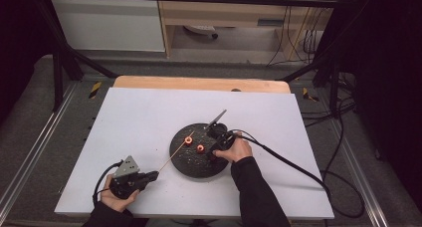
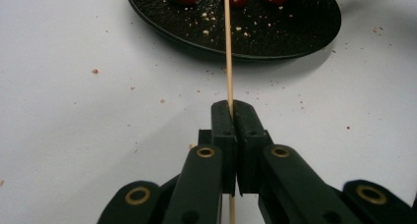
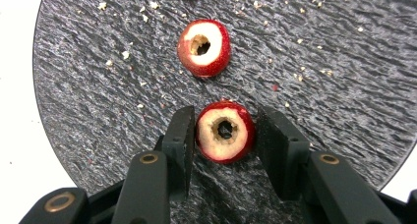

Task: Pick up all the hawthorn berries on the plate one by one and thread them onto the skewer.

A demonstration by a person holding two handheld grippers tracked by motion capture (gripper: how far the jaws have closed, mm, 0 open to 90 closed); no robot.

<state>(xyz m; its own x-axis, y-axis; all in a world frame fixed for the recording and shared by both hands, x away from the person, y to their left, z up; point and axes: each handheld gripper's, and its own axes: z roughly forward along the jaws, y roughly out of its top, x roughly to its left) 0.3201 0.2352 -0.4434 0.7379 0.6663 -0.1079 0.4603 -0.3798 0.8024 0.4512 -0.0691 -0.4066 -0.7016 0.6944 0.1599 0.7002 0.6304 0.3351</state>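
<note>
A thin wooden skewer [image 2: 228, 47] runs from my left gripper [image 2: 231, 106] out over a round black plate [image 2: 295, 27]; the jaws are shut on its near end. In the high view that gripper [image 1: 155, 174] rests on the white table left of the plate [image 1: 199, 170], and the skewer [image 1: 174, 155] slants up towards a red fruit piece [image 1: 189, 140]. My right gripper [image 3: 226, 113] is over the plate [image 3: 98, 86], its jaws closed on the two sides of a cored red fruit piece [image 3: 225, 131]. A second cored piece [image 3: 204, 47] lies just beyond. The right gripper [image 1: 213, 151] sits at the plate's right half.
Crumbs are scattered over the plate and the white tabletop [image 1: 139, 117]. Black cables [image 1: 288, 162] trail from both grippers across the table. A wooden strip [image 1: 199, 82] marks the far edge, with a metal frame and shelving behind.
</note>
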